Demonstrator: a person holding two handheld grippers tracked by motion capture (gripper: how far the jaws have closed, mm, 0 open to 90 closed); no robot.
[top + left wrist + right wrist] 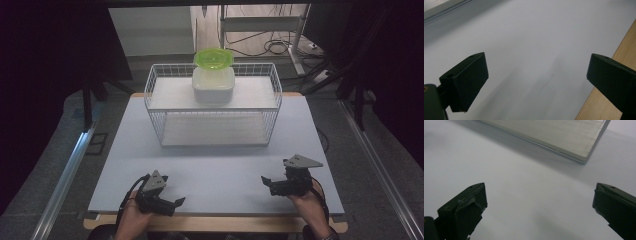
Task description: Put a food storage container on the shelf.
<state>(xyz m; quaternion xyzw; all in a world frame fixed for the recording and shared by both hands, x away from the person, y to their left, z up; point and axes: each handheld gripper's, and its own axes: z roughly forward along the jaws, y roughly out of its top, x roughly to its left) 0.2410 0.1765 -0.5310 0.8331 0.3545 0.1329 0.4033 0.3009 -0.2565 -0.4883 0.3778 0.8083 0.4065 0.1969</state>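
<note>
A white wire basket (154, 102) stands at the far middle of the table, with a pale shelf board across its top. On that board rests a white square container (213, 86) with a lime-green bowl (213, 58) at its far edge. My left gripper (176, 204) is open near the front left edge, jaws pointing right, nothing between them. The right gripper (267, 184) is open at the front right, jaws pointing left. In the left gripper view the left gripper (536, 67) spans bare mat. In the right gripper view the right gripper (540, 195) faces the basket's pale bottom board (564, 137).
A pale blue-grey mat (210, 165) covers the table, with a wooden rim (614, 82) showing at the front edge. Behind the table are metal stand legs and cables (270, 45) on the floor. Metal rails (65, 175) run along both sides.
</note>
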